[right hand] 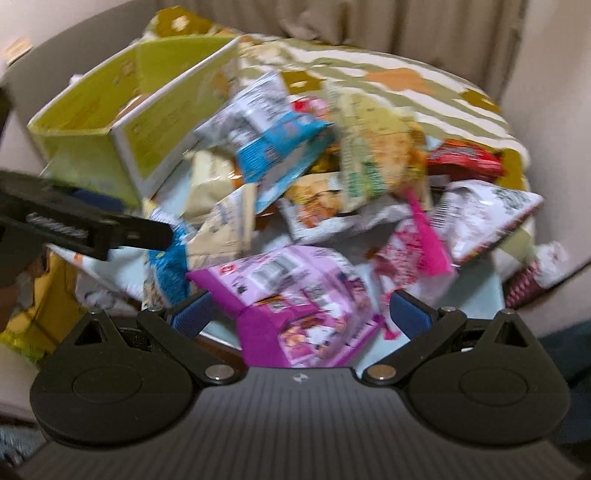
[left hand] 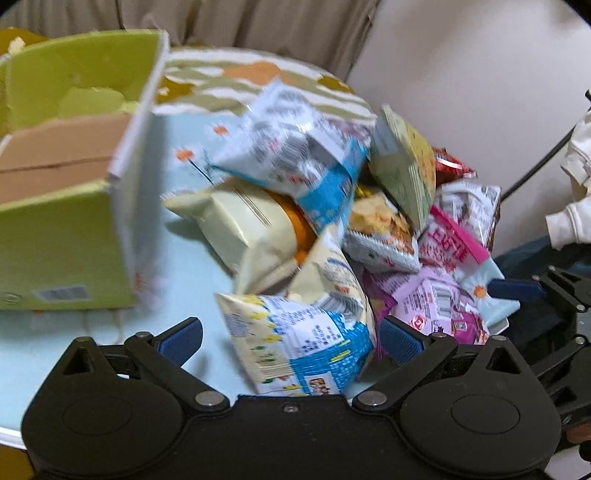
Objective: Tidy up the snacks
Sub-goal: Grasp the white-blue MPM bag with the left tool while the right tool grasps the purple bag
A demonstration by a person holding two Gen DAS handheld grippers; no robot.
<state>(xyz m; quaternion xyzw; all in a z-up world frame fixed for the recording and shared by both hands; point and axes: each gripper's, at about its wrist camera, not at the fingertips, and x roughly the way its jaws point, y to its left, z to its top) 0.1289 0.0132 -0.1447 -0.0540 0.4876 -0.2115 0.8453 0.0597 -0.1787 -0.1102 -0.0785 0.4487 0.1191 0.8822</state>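
place: home living space | cues: beige curtain (left hand: 240,22) behind tabletop's far edge | flower-print cloth on tabletop (left hand: 192,266) | snack packets (left hand: 295,206) piled mid-tabletop | green carton (left hand: 62,236) at left edge

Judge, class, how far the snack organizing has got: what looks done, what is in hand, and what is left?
Done: almost nothing; the green box shows only bare cardboard inside. In hand: nothing gripped. The left gripper is open around a blue-and-cream packet, and the right gripper is open around a purple packet. Left: the whole snack pile on the table remains unsorted.
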